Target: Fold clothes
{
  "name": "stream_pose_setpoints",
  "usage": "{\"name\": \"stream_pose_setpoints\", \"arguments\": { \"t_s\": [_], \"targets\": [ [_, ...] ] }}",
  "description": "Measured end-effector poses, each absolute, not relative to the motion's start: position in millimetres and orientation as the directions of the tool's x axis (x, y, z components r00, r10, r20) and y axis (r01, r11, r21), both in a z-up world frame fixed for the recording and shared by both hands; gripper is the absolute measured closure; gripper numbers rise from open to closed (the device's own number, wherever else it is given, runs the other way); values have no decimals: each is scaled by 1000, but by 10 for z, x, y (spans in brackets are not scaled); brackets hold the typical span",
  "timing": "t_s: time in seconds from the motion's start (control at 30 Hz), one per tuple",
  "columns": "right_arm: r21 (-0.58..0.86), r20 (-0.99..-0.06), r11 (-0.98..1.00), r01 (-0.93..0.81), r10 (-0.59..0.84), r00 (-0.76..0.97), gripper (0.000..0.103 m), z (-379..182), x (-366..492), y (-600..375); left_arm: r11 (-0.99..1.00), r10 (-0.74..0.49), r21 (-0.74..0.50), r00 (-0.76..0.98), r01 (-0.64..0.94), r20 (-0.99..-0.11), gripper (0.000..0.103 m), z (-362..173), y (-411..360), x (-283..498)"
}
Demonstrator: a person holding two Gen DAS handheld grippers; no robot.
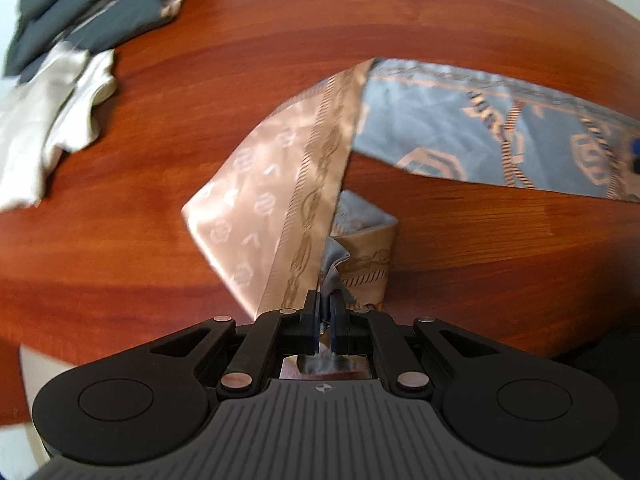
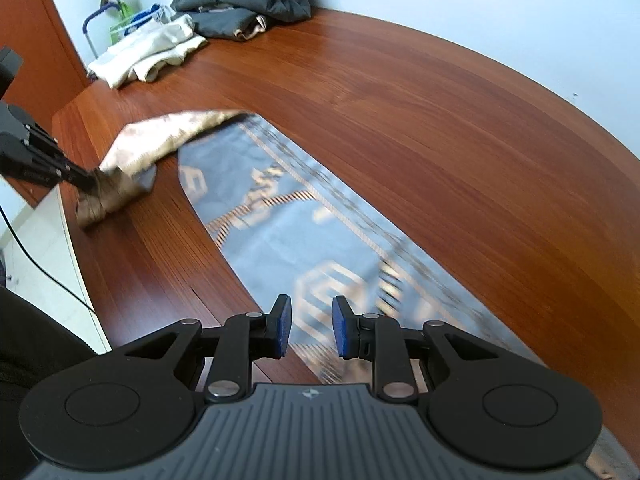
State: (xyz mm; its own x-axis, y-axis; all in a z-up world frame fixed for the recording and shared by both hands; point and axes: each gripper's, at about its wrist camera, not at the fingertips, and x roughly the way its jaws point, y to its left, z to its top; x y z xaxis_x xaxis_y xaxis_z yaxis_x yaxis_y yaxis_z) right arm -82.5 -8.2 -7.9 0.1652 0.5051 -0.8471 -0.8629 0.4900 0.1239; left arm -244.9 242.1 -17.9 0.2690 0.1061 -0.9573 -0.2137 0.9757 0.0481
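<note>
Left gripper (image 1: 325, 312): its two fingers are pressed together on a bunched edge of the patterned cloth (image 1: 480, 132); the pads are almost wholly buried in fabric, so only their dark outer faces show.

Right gripper (image 2: 308, 330): jaws stand apart with nothing between them, the blue pads (image 2: 282, 326) bare, hovering over the near end of the cloth (image 2: 304, 232).

Patterned cloth: a long band, blue-grey with tan geometric motifs on one face and shiny tan on the other, lying across the wooden table (image 1: 460, 20). Its left end is lifted and turned over, showing the tan reverse; the rest lies flat on the table (image 2: 460, 128).

Pinched end: below the raised fold a small crumpled wad of the same cloth rests on the wood, and how many layers it holds cannot be told.

Blur: both views are smeared, so the woven motifs read only as hexagons and rope-like bands.

Cut off: in the left wrist view the cloth runs out of the right edge; in the right wrist view its near end passes under the gripper body and is hidden.

Other clothes: a pale garment (image 2: 148, 54) and a heap of dark garments (image 2: 248, 4) sit at the far corner of the table, touching each other, well apart from the cloth.

Beyond the table: something with a blue frame and green parts (image 2: 116, 20), possibly a chair or rack, half hidden behind the pale garment.

Person: only a dark sleeve or body (image 2: 36, 344) at the lower left of the right wrist view.
</note>
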Motion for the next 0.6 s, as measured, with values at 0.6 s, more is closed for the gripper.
{"name": "stream_pose_setpoints", "arguments": {
  "t_s": [0.6],
  "targets": [
    [122, -861, 581, -805, 466, 205, 77, -272, -1229, 1223, 987, -69, -20, 310, 157, -948, 98, -9, 3331, -2412]
  ]
}}
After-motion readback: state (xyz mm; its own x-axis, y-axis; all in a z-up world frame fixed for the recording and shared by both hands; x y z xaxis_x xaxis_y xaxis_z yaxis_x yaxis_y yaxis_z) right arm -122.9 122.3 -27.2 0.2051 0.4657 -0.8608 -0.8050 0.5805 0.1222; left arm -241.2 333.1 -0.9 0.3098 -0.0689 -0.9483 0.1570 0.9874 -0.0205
